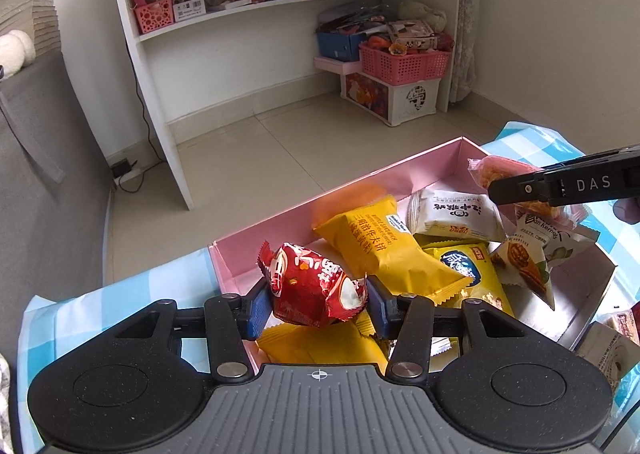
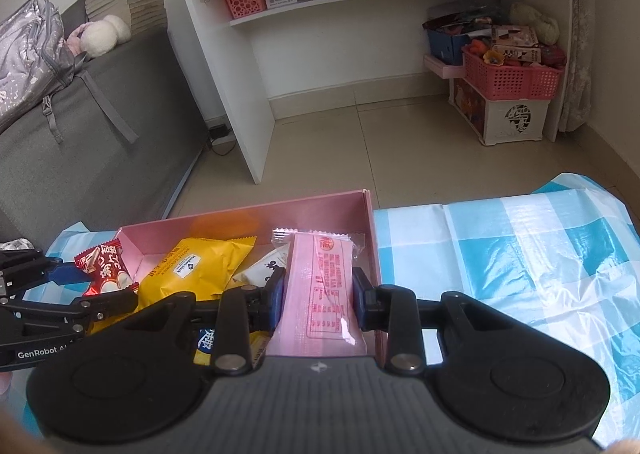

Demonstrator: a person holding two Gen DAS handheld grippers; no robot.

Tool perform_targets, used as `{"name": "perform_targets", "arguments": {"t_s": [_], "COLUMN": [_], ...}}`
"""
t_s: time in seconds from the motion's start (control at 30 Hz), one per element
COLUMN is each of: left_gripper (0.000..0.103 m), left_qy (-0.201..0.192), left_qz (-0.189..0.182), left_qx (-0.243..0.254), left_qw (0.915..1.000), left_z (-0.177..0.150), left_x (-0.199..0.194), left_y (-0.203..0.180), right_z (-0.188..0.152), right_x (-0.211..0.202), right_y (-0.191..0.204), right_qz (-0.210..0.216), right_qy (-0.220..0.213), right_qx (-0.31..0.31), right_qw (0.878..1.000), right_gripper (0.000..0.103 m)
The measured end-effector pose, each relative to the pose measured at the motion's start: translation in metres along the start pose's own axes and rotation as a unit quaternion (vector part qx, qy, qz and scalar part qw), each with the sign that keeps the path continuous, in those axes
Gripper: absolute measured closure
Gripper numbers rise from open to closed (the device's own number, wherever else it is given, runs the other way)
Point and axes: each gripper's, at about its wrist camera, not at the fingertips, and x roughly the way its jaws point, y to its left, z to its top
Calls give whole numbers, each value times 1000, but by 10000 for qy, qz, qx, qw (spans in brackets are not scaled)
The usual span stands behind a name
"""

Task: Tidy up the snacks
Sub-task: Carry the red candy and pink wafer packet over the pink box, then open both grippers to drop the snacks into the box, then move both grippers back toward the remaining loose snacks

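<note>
A pink box [image 1: 360, 182] stands on a blue checked tablecloth [image 1: 120, 298] and holds several snack packets, among them a yellow packet [image 1: 376, 246] and a white one [image 1: 456, 214]. My left gripper [image 1: 316, 300] is shut on a red snack packet [image 1: 312, 286], held above the box's near left end. My right gripper [image 2: 318, 294] is shut on a pink snack packet [image 2: 324, 286], held above the box's right end [image 2: 370, 238]. The right gripper also shows in the left wrist view [image 1: 520, 190], and the left one in the right wrist view [image 2: 92, 294] with the red packet [image 2: 106, 268].
More packets [image 1: 608, 342] lie on the cloth right of the box. Beyond the table edge is tiled floor [image 2: 360, 142], a white desk shelf [image 2: 280, 14], pink baskets [image 2: 512, 78] and a grey sofa [image 2: 100, 126] with a bag.
</note>
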Motion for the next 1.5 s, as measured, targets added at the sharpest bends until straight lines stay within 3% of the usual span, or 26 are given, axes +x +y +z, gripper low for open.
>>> {"name": "perform_targets", "arguments": {"t_s": [0.23,0.43,0.5,0.67,0.97,1.5], "left_gripper": [48,28,22,20,14,8], "left_qy": [4,-33,-1,129,173,417], "left_qz": [-38,-11,27,171,274,647], "left_qx": [135,40,38,71,-355,-836], "left_qw": [9999,10000,10000,9997,9988,9935], "left_z": [1,1,0,-2,-12,-65], "left_x": [2,-2,-5,-16,-61,-134], "left_y": [1,0,-3,-12,-20,-38], "right_z": [11,12,12,9,-3,-45], "right_x": [3,-2,-5,-17,-51,-101], "right_y": [-3,-5,-4,-2,12,42], "right_qz": [153,209,185,155,135,-57], "right_qy": [-62,-140,-126,-120,-106,75], "right_qx": [235,376,350,312,177,-142], "right_qw": [9996,9990,9991,9993,9997,9999], "right_gripper": [73,51,48,34,19,4]}}
